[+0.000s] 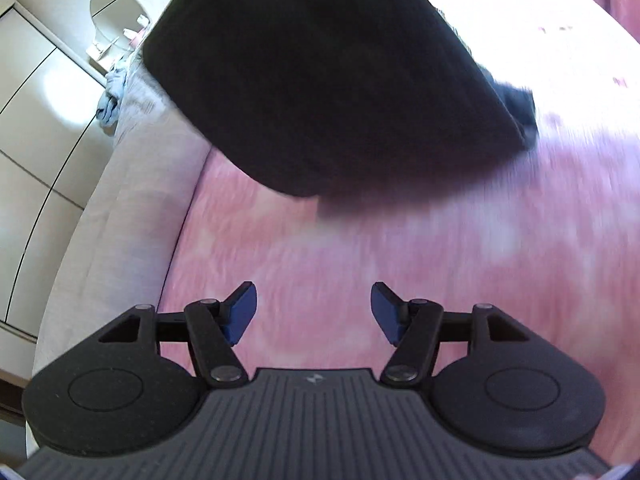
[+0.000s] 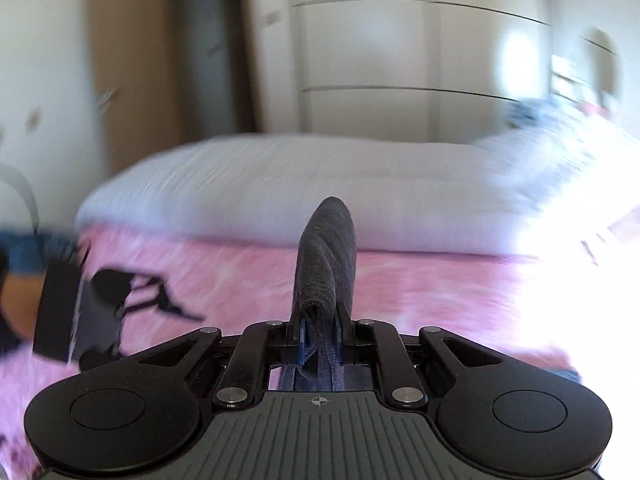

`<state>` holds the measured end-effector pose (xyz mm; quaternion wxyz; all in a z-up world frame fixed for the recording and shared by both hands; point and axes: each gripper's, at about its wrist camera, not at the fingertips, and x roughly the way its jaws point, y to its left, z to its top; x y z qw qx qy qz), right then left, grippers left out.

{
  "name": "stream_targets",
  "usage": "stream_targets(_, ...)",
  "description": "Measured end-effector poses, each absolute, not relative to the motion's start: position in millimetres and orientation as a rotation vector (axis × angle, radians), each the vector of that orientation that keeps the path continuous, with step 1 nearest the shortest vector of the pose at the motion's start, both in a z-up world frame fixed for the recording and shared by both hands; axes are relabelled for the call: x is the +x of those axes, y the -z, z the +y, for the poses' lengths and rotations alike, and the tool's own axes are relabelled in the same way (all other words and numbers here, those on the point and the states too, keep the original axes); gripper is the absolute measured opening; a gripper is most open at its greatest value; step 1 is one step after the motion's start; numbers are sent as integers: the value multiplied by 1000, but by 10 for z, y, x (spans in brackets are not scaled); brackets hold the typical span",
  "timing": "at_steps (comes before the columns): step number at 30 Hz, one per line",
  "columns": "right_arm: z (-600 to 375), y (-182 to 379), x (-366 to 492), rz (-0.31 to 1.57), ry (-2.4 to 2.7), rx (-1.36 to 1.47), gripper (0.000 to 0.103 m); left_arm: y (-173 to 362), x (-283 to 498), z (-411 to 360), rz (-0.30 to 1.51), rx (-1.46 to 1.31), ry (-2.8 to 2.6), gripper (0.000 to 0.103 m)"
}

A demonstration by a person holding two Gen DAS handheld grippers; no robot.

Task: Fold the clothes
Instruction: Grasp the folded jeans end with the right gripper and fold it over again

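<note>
Right wrist view: the right tool (image 2: 320, 330) is clenched on a bunched fold of dark garment (image 2: 326, 256) over the pink bedspread (image 2: 420, 284). Left tool (image 1: 313, 312) hangs released (nothing between its blue pads), the garment's dark bulk (image 1: 320, 80) beyond it

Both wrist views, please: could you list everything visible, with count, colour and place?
Dark garment: one, black, above the bedspread in the left wrist view; a fold of dark fabric is clamped in the right gripper.
Bedspread: one, pink, covering the bed.
Pillow: one, white, at the pink cover's far edge.
Crumpled clothes: small heap, light blue, far end of the bed edge.
Wardrobe doors: white, behind the bed.
Left gripper: black, blue pads, open, empty.
Right gripper: black, shut on fabric.
</note>
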<state>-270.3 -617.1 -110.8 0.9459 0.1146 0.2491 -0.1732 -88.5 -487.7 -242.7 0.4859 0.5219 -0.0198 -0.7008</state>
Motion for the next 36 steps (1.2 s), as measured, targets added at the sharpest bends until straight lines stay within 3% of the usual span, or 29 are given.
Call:
stream_targets(5, -7253, 1465, -3827, 459, 559, 508, 12, 2447, -1571, -5399, -62, 1284, 1745, 60)
stream_targets(9, -8017, 2401, -4599, 455, 740, 887, 12, 2591, -2090, -5849, -52, 1314, 1795, 61)
stream_targets(14, -8222, 2871, -5015, 437, 734, 1099, 22, 2717, -2425, -6414, 3, 1346, 1862, 61)
stream_targets(17, -8218, 2806, -5146, 379, 726, 1147, 36, 2704, -2461, -6837, 166, 1302, 1886, 60)
stream_targets(24, -8349, 2808, -5134, 379, 662, 1207, 38, 2662, -2438, -7962, 627, 1140, 1983, 60)
stream_targets(27, -8340, 2820, -5068, 438, 666, 1181, 38, 2742, -2505, -8412, 773, 1111, 1994, 53)
stream_targets(30, -8331, 2894, -5086, 431, 673, 1212, 35, 2874, -2607, -8710, 860, 1104, 2012, 52)
stream_targets(32, -8316, 2929, -5115, 428, 675, 1230, 27, 2964, -2652, -8818, 896, 1127, 2017, 50)
stream_targets(33, -8307, 2936, -5133, 430, 672, 1232, 25, 3007, -2669, -8857, 912, 1142, 2018, 46)
stream_targets(36, -8297, 2891, -5123, 467, 662, 1182, 16, 3064, -2689, -8898, 925, 1185, 2031, 20)
